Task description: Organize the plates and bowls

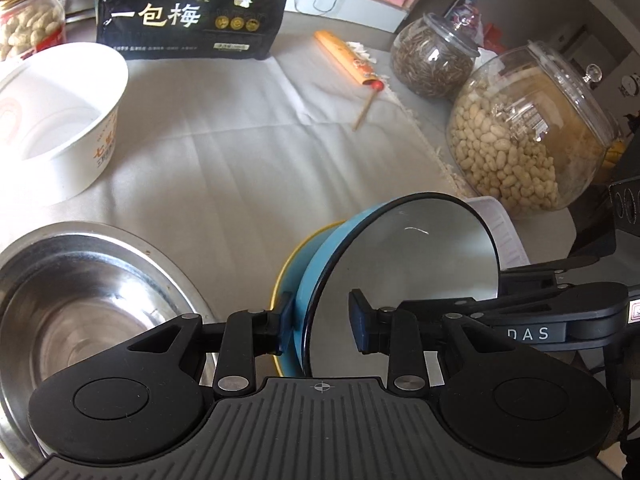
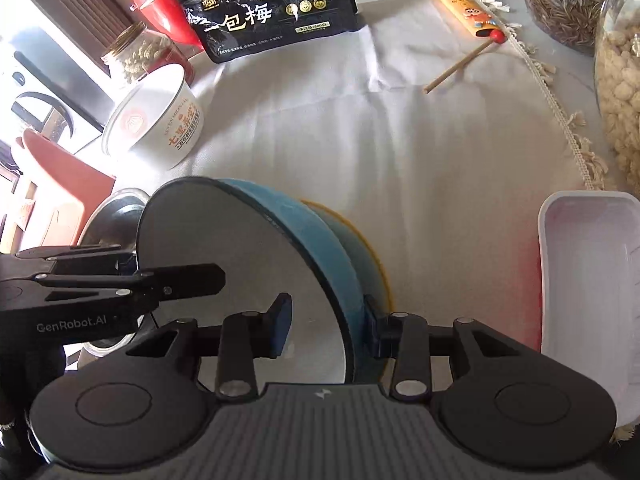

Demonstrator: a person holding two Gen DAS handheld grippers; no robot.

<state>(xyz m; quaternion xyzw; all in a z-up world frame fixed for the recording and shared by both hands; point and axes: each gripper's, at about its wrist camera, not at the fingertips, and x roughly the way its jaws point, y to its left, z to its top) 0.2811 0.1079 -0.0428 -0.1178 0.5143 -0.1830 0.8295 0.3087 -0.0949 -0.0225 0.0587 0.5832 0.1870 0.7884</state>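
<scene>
Cloth-covered surface [image 1: 248,152]: nearest, both tongs are part-closed on one blue bowl [image 1: 320,264], left tongs [image 1: 322,326] and right tongs [image 2: 326,326] each pinching its rim from opposite sides, tilted above a yellow-rimmed bowl [image 2: 372,248]. Sorting looks barely begun: steel bowl [image 1: 80,300], white tray [image 2: 588,280] and farther paper bowl [image 1: 68,120] stand apart, unstacked.

Blue bowl [image 1: 400,264], white inside, tilted on edge; steel bowl [image 1: 80,300] beside.

Harsh left-side glare, fisheye edges
</scene>
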